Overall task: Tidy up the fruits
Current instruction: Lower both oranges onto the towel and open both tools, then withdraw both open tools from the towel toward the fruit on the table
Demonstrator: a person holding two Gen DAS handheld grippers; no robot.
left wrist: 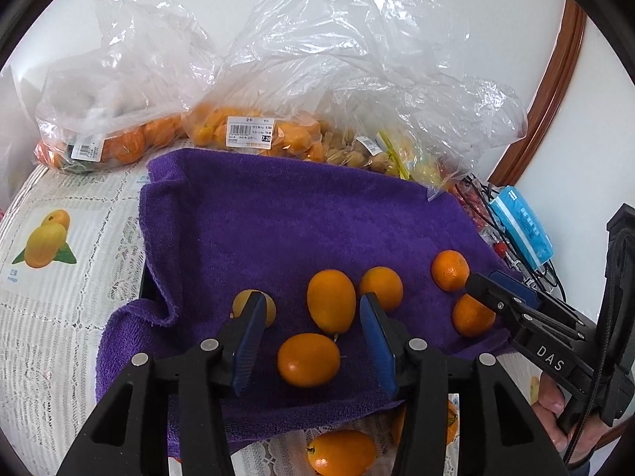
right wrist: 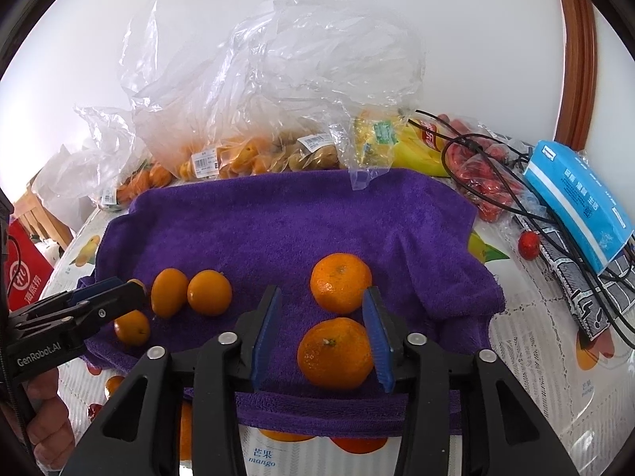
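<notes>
A purple towel [left wrist: 278, 222] [right wrist: 278, 226] lies on the table. Several smooth orange kumquats lie on its front left, among them a round one [left wrist: 308, 359] between my left fingers and an oval one [left wrist: 331, 306] just beyond. Two rough mandarins [right wrist: 335, 353] [right wrist: 341, 282] lie on the right. My left gripper [left wrist: 311, 309] is open over the kumquats and holds nothing; it also shows in the right wrist view [right wrist: 131, 289]. My right gripper [right wrist: 322, 301] is open with the near mandarin between its fingers, close to the right pad; it also shows in the left wrist view [left wrist: 476, 281].
Clear plastic bags of fruit [left wrist: 246, 131] [right wrist: 238, 154] stand along the towel's far edge by the wall. A blue tissue pack [right wrist: 575, 206], black cables [right wrist: 496, 182], red fruits and bananas [right wrist: 412, 150] lie at the right. A kumquat [left wrist: 341, 452] lies on the tablecloth in front.
</notes>
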